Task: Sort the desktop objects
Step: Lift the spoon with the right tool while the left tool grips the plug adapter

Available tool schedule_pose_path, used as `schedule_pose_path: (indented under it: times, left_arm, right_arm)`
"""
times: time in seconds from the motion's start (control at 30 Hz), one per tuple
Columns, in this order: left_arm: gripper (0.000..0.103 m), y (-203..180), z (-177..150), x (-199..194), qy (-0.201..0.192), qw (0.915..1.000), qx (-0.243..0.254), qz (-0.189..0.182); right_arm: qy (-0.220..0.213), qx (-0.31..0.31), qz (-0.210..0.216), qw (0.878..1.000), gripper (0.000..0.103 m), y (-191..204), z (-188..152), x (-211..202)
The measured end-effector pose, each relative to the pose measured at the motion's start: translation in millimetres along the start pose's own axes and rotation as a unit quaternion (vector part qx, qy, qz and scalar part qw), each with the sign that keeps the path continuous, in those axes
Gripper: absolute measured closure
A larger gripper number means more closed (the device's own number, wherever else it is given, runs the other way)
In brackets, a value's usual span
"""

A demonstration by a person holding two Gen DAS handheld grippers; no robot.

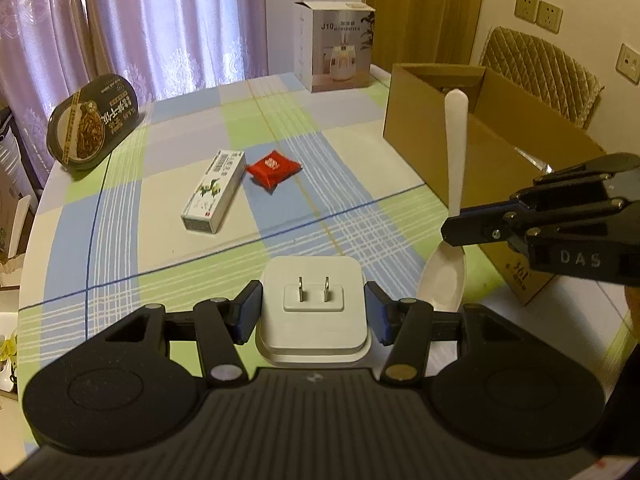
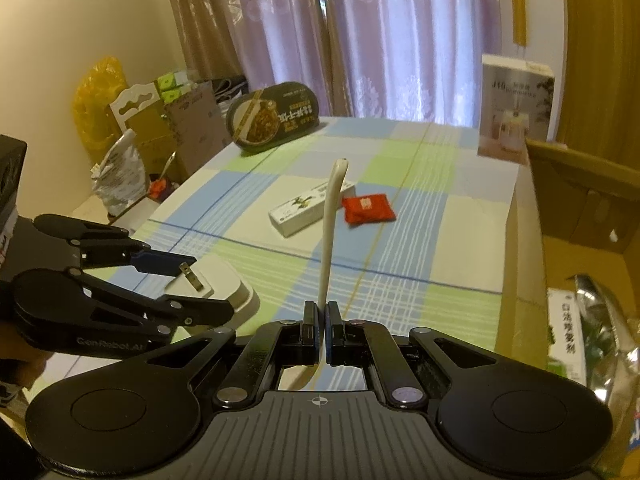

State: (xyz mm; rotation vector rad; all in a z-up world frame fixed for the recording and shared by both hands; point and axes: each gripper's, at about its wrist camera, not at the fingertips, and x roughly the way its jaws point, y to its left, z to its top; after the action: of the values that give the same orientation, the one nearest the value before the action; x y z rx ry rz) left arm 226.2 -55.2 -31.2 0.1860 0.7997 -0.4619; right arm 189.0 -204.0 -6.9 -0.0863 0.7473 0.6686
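1. At 6 o'clock on the checked table (image 1: 360, 184), left gripper (image 1: 313, 312) clamps a white charger (image 1: 312, 320)
2. At 3 o'clock, right gripper (image 2: 321, 330), marked "DAS", pinches a white spoon (image 2: 329, 236) beside the carton (image 1: 492, 168)
3. At 12 o'clock, box (image 1: 334, 46) reads "J10 HUMIDIFIER"

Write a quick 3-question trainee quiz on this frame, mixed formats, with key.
1. True or false: the left gripper has its fingers on either side of a white plug adapter.
2. What does the right gripper hold? A) red packet B) white spoon C) long white box
3. Fill in: the red packet lies directly beside the ____ on the tablecloth.

Key:
1. True; its prongs face the left wrist camera.
2. B; the white spoon is clamped by its handle, close to the open cardboard box.
3. long white box.
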Motion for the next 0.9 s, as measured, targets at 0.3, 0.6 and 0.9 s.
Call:
schedule_pose_path:
  times: [0.3, 0.6, 0.9]
  left_arm:
    - [0.053, -5.2, 28.7, -6.2, -0.036, 0.9991, -0.020, -0.011]
    - [0.053, -30.3, 55.1, -3.4, -0.066, 0.9972, -0.013, -0.032]
    - [0.053, -47.2, 74.8, -0.9, -0.089, 0.9949, -0.017, -0.045]
  right_arm:
    - [-0.033, 0.007, -0.015, 0.999, 0.103, -12.8, 8.7, -12.8]
    - [-0.076, 0.016, -0.045, 0.996, 0.103, -31.6, 16.0, -35.2]
    - [-0.122, 0.034, -0.079, 0.989, 0.103, -51.4, 25.9, -56.8]
